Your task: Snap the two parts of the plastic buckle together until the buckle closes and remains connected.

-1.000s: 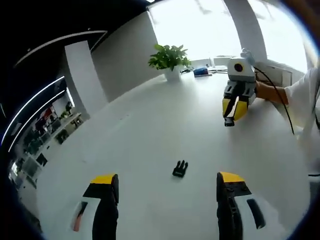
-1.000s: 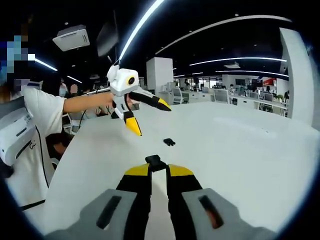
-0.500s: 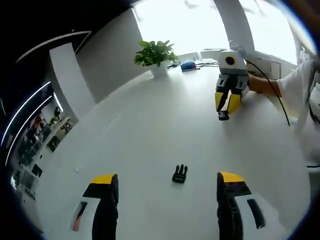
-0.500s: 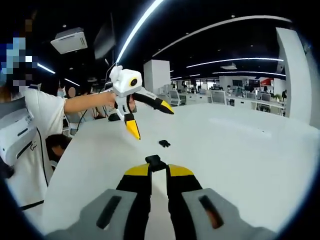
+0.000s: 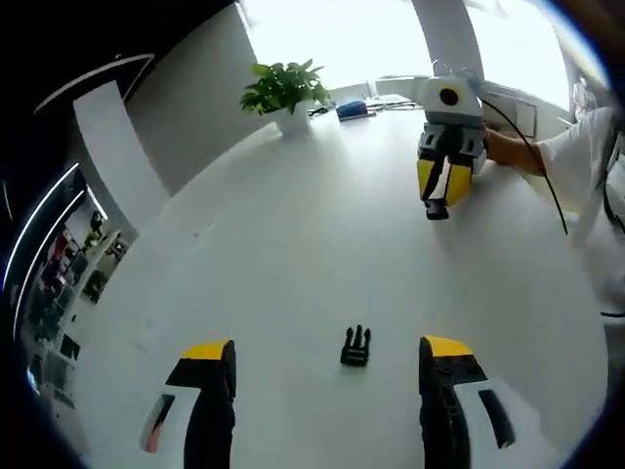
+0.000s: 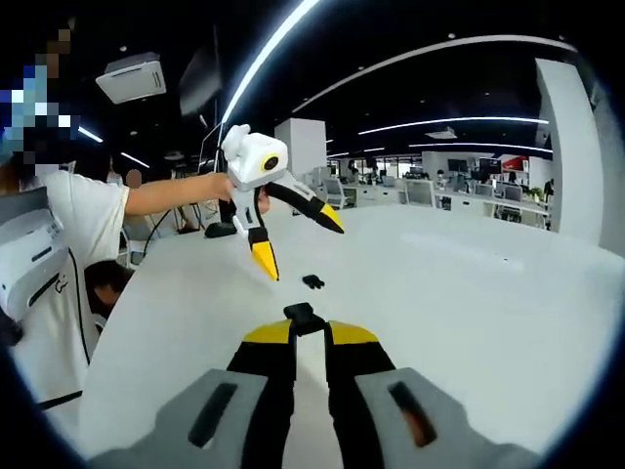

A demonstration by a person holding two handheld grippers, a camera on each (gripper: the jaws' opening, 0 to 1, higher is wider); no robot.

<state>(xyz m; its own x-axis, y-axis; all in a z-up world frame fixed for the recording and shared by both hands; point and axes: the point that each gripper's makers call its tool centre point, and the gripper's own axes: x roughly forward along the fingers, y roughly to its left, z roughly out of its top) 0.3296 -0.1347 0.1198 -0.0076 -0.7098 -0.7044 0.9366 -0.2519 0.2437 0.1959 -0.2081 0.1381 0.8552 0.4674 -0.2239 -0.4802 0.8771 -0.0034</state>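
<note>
Pronged buckle half (image 5: 356, 347) lying loose on white table (image 5: 293, 234), between the wide-spread jaws of left gripper (image 5: 322, 366) but ahead of their tips, untouched. In right gripper view same piece (image 6: 312, 282) seen small on table just beyond left gripper (image 6: 296, 237), which hangs above it with jaws splayed. Likely positioned so for a straight descent onto the piece.

Prongs point away from left camera; long axis roughly along the line of approach, body end nearest the jaws. Suggests a grip across the body, prongs left free.

Right gripper (image 6: 305, 332) clamped narrow on socket half (image 6: 304, 316), black tip protruding past yellow pads. In left gripper view, right gripper (image 5: 438, 195) held off the table with socket half (image 5: 437, 210) pointing down — probably kept aloft, ready for mating.

Potted plant (image 5: 283, 90) at far table edge.
</note>
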